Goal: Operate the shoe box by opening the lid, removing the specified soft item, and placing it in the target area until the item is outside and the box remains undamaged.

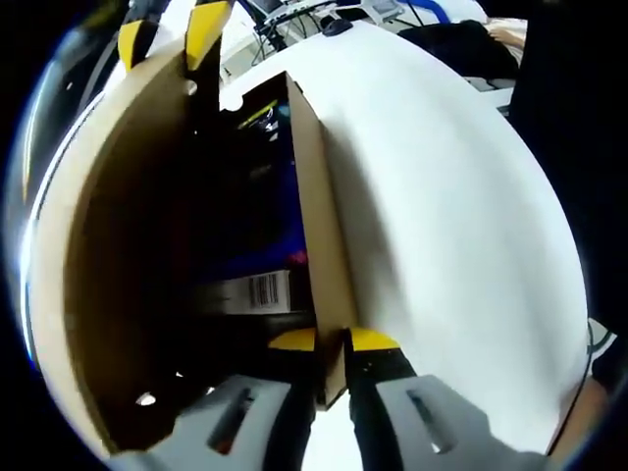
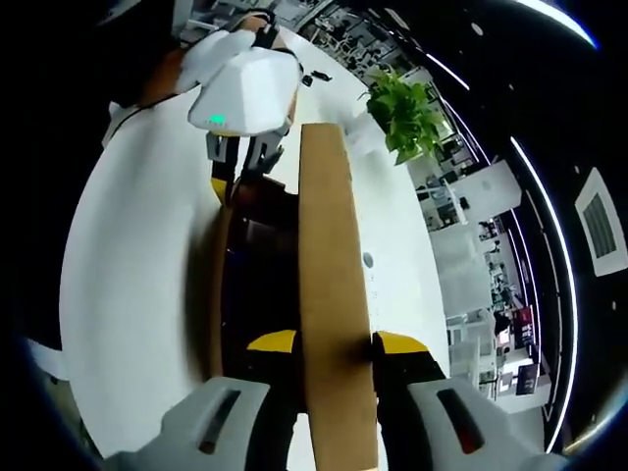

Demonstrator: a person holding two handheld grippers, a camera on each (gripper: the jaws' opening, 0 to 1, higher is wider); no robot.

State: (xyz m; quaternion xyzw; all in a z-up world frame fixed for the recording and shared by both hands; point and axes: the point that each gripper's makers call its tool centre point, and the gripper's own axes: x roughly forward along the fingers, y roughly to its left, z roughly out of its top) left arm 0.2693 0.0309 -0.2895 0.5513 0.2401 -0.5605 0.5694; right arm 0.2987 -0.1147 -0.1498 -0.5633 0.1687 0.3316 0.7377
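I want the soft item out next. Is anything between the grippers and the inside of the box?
The lid is lifted, so the box is open, but both grippers are occupied: left gripper clamps the box wall, right gripper the lid.

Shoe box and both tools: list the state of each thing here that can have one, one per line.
Shoe box: open, its wall pinched between the left tool's jaws.
Lid: raised, seen edge-on, clamped by the right tool.
Left tool: shut on the box wall.
Right tool: shut on the lid.
Box contents: dark items inside, one barcode label showing; the soft item cannot be made out.
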